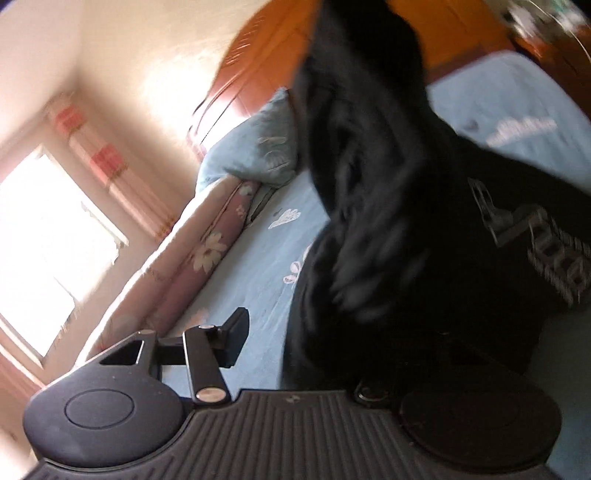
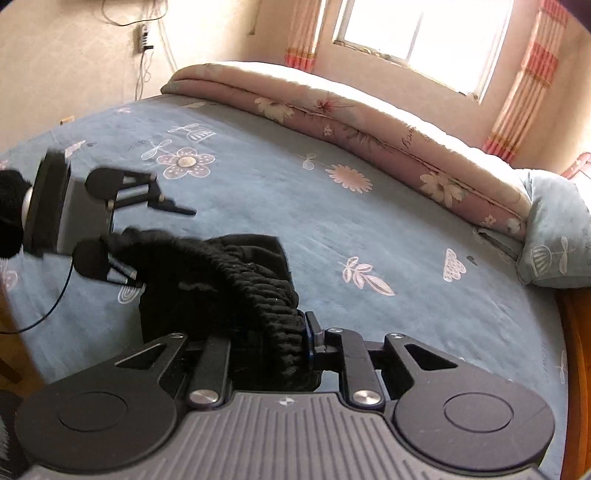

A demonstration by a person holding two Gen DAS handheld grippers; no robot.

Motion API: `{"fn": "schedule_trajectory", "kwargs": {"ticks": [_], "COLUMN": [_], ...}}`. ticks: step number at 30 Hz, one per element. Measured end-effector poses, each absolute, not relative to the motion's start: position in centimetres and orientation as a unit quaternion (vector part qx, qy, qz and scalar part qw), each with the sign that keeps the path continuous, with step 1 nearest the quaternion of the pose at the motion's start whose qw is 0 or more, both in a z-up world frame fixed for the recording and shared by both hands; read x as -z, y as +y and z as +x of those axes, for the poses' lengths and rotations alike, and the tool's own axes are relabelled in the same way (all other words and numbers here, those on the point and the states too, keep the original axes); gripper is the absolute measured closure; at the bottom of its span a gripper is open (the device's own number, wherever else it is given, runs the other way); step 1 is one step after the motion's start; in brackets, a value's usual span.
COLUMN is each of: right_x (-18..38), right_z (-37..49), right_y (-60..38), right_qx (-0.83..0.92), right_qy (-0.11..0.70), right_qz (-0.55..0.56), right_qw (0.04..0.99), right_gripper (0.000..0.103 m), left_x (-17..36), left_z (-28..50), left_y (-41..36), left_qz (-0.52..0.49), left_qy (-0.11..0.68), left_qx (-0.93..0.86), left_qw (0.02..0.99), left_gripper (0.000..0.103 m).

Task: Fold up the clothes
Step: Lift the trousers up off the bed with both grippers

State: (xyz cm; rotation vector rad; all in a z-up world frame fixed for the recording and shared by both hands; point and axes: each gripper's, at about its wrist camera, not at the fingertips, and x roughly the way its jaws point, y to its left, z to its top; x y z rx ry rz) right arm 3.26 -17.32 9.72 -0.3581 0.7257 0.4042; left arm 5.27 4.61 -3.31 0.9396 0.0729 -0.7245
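A wide bed under a blue flower-printed sheet (image 2: 369, 236) fills the sunlit room, a rolled pink floral quilt (image 2: 369, 122) beneath the window (image 2: 417, 29). The right hand-held gripper (image 2: 291, 343) pinches the black ribbed-hem garment (image 2: 236, 280) – lifted, trailing onto the sheet. The left hand-held gripper (image 2: 162, 240) stands parted, cloth draped over one finger.

My right claw (image 2: 291, 343) is clamped on the thick ribbed waistband of a black garment (image 2: 229, 273), the band bunched between its fingers. The cloth drapes away from me and down onto the blue flowered bedsheet (image 2: 332, 221). My left claw (image 2: 155, 236) is off to the left with its fingers spread; the far end of the waistband lies over its lower finger. A pink floral quilt (image 2: 369, 122) lies rolled along the far side of the bed, a pale blue pillow (image 2: 554, 229) beside it, under a bright window (image 2: 424, 26).
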Motion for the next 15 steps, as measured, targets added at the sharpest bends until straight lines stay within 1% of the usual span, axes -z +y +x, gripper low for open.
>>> {"fn": "schedule_trajectory", "kwargs": {"ticks": [2,4,7,12,13,15], "right_x": [-10.3,-10.3,-9.2,-6.4,-5.7,-4.4], "right_z": [3.5,3.9,4.4,6.0,6.5,7.3], "right_y": [-17.4,-17.3,-17.3,-18.8,-19.2,-20.2], "right_qx": [-0.194,-0.185,-0.175,-0.178,-0.184,-0.187], "right_qy": [0.357,0.361,0.376,0.414,0.423,0.425], "right_qz": [-0.17,-0.175,-0.172,-0.115,-0.097,-0.066], "right_qw": [0.898,0.897,0.894,0.886,0.882,0.883], "right_gripper": [0.08,0.08,0.08,0.078,0.076,0.071], "left_x": [3.3,2.3,0.0,-4.3,-5.1,-6.7], "left_z": [4.4,4.1,4.8,7.1,7.4,8.1], "left_y": [4.4,4.2,4.6,6.1,6.1,6.1], "left_qz": [0.459,0.441,0.365,0.246,0.231,0.198], "left_qy": [0.01,0.021,0.056,0.099,0.101,0.109], "left_qx": [0.352,0.375,0.395,0.393,0.391,0.389], "left_qw": [0.816,0.815,0.841,0.881,0.885,0.893], "left_gripper": [0.057,0.101,0.101,0.101,0.101,0.101]}}
